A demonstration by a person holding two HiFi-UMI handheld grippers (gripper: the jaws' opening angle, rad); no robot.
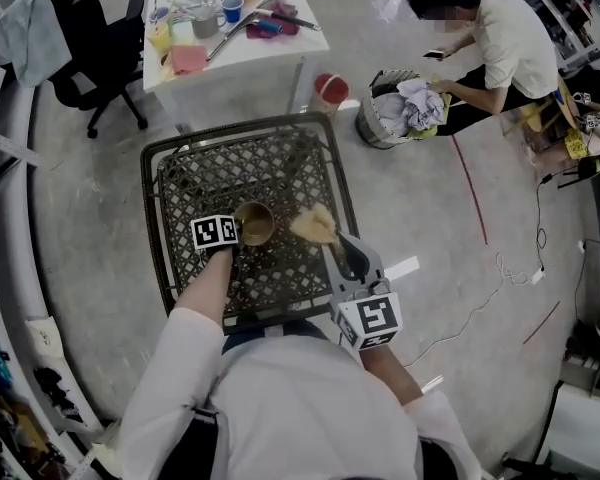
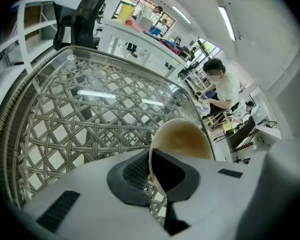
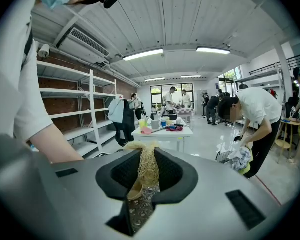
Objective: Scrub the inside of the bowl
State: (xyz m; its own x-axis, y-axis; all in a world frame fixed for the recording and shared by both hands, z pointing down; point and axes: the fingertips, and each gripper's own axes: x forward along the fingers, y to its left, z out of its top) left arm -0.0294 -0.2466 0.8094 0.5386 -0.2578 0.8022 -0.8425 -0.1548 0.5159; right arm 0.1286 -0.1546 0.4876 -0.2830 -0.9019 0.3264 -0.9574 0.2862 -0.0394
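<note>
A tan bowl (image 1: 255, 223) sits on the woven wicker table (image 1: 195, 183) under a glass top. My left gripper (image 1: 237, 231) reaches it from the left and is shut on its near rim. In the left gripper view the rim of the bowl (image 2: 186, 139) runs between the closed pads, with my left gripper (image 2: 153, 178) tilting it so that its brownish inside shows. My right gripper (image 1: 329, 245) is shut on a straw-coloured fibre scrubber (image 1: 314, 224), which hangs just right of the bowl and apart from it. In the right gripper view the scrubber (image 3: 147, 168) is pinched between my right gripper's (image 3: 146, 180) pads.
A white table (image 1: 265, 53) with cups and cloths stands beyond the wicker table, with a black office chair (image 1: 90, 53) to its left. A person (image 1: 500, 48) crouches by a laundry basket (image 1: 395, 113) at the back right. Cables (image 1: 510, 268) lie on the floor at right.
</note>
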